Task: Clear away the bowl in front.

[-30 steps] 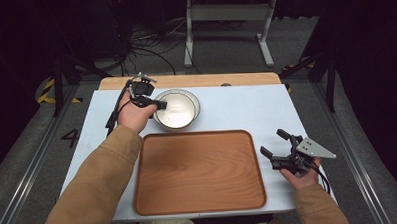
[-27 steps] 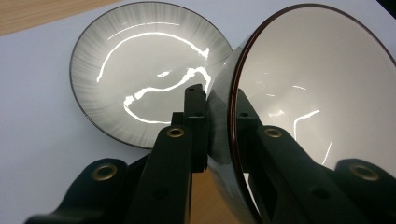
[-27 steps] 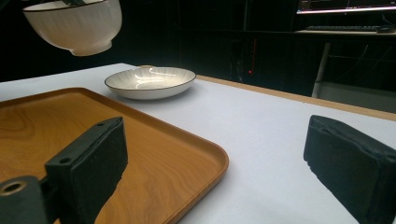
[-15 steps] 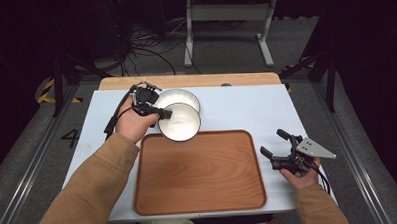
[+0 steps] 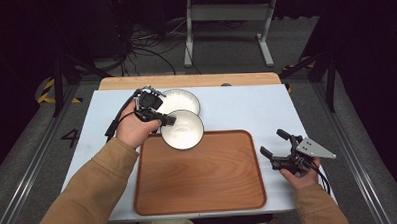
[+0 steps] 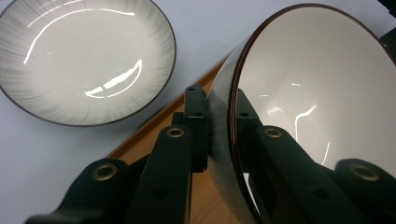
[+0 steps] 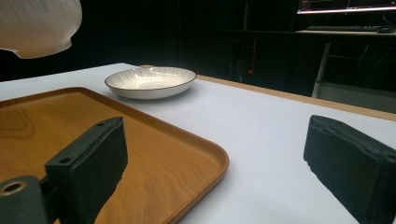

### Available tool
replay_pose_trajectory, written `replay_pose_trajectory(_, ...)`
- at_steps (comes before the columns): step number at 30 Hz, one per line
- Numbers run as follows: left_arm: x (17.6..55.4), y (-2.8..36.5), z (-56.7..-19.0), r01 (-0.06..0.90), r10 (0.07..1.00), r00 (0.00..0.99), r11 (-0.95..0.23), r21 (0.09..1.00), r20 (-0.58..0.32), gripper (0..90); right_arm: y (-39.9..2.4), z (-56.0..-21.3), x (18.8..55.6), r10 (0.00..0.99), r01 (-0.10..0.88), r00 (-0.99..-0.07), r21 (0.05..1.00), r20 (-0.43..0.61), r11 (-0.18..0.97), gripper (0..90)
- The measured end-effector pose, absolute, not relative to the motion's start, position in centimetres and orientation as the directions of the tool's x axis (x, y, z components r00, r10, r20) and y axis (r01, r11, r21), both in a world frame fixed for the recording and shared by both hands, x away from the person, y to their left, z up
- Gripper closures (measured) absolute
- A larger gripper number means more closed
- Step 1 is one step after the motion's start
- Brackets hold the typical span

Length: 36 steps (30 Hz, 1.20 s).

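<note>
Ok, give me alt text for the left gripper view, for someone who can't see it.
The left gripper is clamped on the rim of a white bowl, one black jaw inside and one outside, holding it tilted above the edge of a wooden tray. A second, shallower ribbed plate sits on the pale table at upper left.

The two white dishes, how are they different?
The bowl hangs in the air, its rim pinched by the left gripper; the plate rests on the table. The bowl is deep and plain inside; the plate is shallow with grey streaks. Both are round, white and dark-rimmed.
</note>
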<state>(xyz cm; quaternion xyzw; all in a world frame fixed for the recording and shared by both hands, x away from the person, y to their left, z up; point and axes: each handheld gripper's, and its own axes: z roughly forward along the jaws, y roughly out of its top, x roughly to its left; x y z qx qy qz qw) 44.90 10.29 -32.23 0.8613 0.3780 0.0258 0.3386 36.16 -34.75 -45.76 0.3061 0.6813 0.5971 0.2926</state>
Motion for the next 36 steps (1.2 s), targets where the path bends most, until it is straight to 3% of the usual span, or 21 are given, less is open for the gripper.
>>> replay_pose_trajectory(36, 43.9, 5.4, -36.9, 0.602, 0.569, 0.786, -0.619, 0.504, -0.24, 82.0, -34.7, -45.8, 36.2, 0.764, 0.066, -0.644, 0.993, -0.036, 0.103, 6.9)
